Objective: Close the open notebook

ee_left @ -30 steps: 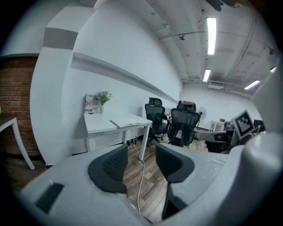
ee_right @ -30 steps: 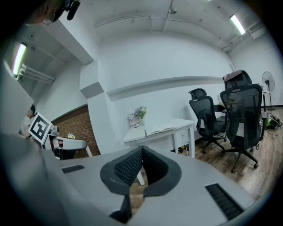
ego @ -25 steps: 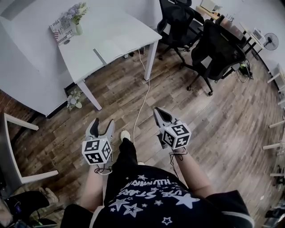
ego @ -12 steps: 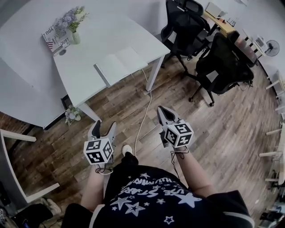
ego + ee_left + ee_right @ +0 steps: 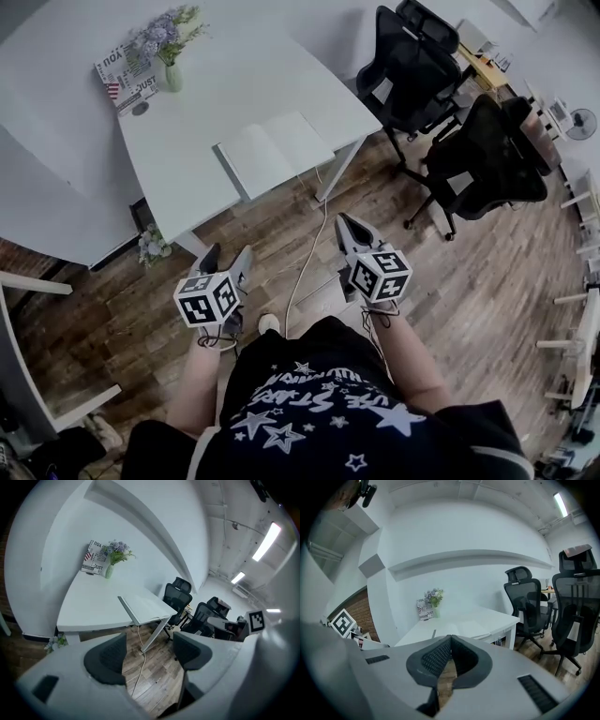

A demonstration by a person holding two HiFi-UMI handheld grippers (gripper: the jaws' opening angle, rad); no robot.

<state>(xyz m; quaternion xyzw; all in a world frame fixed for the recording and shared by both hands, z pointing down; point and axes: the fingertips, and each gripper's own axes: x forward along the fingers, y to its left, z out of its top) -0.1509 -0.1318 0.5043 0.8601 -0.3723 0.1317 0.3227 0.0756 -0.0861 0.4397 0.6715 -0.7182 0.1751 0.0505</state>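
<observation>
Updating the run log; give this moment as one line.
notebook: open on table, untouched | left gripper: open, empty, short of table | right gripper: shut, empty, short of table

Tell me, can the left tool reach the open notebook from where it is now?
Probably not yet: the left tool hangs over the floor, short of the table where the notebook lies. Nothing blocks the way between them.

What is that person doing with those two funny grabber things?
A person stands on the wood floor facing a white table, one hand-held gripper in each hand. A notebook lies open on the table; closing it is the job. Neither hand-held gripper touches it yet. The left hand-held gripper has its jaws apart and empty; the right hand-held gripper has its jaws together.
</observation>
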